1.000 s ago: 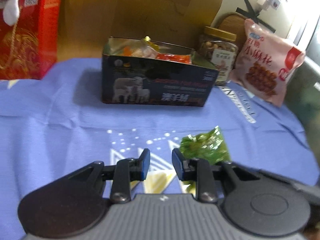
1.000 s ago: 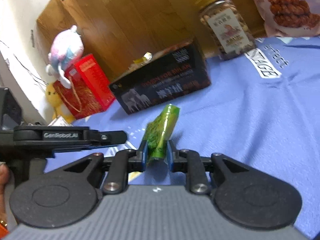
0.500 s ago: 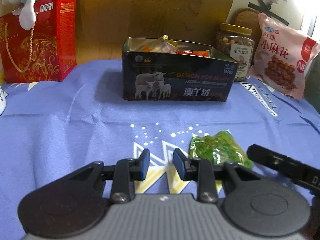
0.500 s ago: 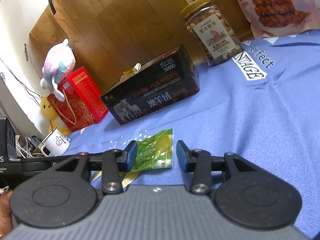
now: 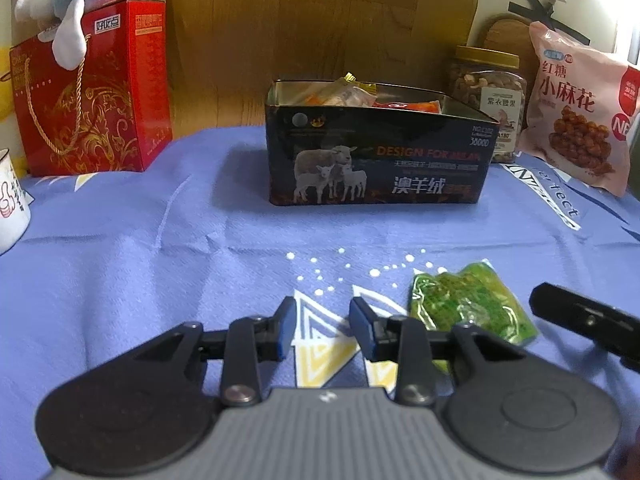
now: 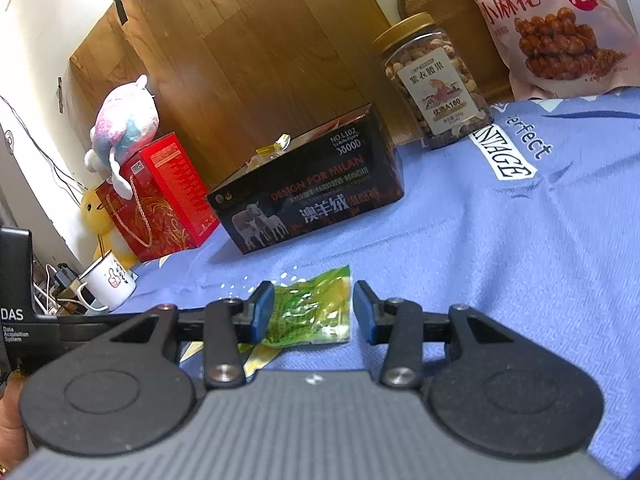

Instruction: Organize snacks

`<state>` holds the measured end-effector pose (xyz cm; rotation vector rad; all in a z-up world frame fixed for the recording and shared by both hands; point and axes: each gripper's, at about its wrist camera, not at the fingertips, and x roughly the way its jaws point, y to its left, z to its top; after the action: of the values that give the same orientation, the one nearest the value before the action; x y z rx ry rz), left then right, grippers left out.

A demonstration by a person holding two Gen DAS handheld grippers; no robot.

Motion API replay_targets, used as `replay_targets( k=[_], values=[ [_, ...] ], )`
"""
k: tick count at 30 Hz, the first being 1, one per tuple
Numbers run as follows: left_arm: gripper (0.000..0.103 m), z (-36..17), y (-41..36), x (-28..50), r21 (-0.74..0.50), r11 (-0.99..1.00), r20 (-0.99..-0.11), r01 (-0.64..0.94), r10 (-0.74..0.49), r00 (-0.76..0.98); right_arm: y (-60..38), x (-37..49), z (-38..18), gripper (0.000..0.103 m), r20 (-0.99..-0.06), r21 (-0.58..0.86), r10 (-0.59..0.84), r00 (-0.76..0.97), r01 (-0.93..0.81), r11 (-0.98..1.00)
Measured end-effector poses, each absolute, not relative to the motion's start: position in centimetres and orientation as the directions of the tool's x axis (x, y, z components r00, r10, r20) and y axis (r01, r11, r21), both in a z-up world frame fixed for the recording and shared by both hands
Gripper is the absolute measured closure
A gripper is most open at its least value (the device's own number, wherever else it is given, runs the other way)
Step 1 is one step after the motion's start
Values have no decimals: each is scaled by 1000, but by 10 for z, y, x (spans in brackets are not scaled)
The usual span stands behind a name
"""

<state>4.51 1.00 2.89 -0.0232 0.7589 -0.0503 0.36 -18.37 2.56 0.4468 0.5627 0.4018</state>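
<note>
Several snacks already sit in the dark tin (image 5: pixel 376 152); the green packet (image 6: pixel 310 312) lies flat on the blue cloth (image 5: pixel 160 264), probably the last loose one. My right gripper (image 6: pixel 313 312), clamped on it a second ago, now gapes around it. My left gripper (image 5: pixel 323 330) stays half-open, empty.

Both wrist views sit low (near cloth), facing the tin (image 5: pixel 376 152).
</note>
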Motion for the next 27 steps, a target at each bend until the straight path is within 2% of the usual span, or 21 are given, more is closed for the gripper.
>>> replay_targets(
  k=[4, 12, 14, 21, 23, 27],
  values=[
    [68, 27, 8, 44, -4, 999, -675, 44, -35, 737, -183, 2, 26, 56, -412, 499, 470, 781, -238, 833],
    [50, 21, 8, 40, 37, 999, -646, 27, 3, 763, -185, 1, 26, 54, -398, 492, 436, 807, -213, 844],
    [46, 20, 8, 39, 42, 999, -640, 23, 10, 768, -187, 0, 25, 45, -390, 492, 417, 821, -196, 848],
    [36, 19, 12, 40, 40, 999, -636, 0, 25, 771, -195, -2, 22, 43, -392, 518, 322, 862, -83, 851],
    [26, 18, 13, 40, 40, 999, -640, -16, 37, 767, -198, -2, 20, 43, -392, 536, 316, 864, -65, 842],
    [25, 18, 14, 40, 36, 999, -643, -20, 39, 765, -204, 0, 17, 33, -396, 577, 330, 857, -47, 815]
  ],
)
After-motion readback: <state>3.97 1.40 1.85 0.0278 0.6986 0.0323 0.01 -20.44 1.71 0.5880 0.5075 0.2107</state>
